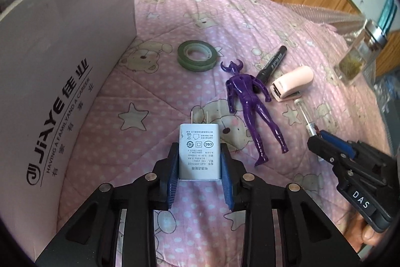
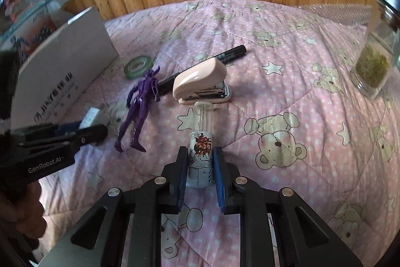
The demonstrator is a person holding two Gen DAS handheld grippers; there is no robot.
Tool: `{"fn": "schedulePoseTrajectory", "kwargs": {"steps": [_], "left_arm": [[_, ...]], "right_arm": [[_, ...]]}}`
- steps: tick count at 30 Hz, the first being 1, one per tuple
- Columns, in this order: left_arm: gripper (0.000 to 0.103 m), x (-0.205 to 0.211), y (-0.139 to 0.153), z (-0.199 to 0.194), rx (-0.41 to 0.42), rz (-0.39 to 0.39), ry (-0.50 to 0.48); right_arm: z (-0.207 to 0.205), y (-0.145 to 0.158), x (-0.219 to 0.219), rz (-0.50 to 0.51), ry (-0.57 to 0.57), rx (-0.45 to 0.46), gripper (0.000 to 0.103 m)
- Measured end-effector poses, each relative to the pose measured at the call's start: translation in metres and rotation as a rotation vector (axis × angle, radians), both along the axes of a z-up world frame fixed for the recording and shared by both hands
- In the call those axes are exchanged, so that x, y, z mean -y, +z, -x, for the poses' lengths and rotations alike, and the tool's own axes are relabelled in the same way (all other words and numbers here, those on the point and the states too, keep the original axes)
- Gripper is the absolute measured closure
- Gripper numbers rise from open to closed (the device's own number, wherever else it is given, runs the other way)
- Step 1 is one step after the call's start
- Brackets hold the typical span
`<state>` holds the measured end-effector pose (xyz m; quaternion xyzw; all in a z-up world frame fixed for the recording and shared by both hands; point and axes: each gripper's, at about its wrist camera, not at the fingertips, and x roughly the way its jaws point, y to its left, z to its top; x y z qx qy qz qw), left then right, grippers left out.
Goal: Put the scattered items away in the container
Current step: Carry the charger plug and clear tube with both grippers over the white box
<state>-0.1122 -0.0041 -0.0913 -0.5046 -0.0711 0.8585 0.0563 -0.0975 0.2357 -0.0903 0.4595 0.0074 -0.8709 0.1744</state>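
Pickup step, both hands: left gripper (image 1: pixel 200 162) clamped on the white charger (image 1: pixel 199 150), right gripper (image 2: pixel 200 167) clamped on the clear tube (image 2: pixel 203 139), each item seated between its pads, resting on the pink quilt (image 1: pixel 175 16). Next, likely: lift both, carry to the white box (image 1: pixel 62 66) at left

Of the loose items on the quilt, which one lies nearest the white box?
The green tape roll; the purple figure, marker and pink stapler lie farther right.
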Motion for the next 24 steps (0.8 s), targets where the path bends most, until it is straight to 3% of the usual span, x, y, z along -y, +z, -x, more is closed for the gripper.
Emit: {"fn": "schedulePoseTrajectory", "kwargs": {"steps": [15, 24], "left_arm": [[0.072, 0.007, 0.027, -0.01, 0.019, -0.124, 0.013], [0.072, 0.012, 0.059, -0.022, -0.027, -0.176, -0.006]], "right_arm": [[-0.019, 0.021, -0.001, 0.159, -0.031, 0.047, 0.082], [-0.038, 0.031, 0.001, 0.171, -0.057, 0.054, 0.082]]}}
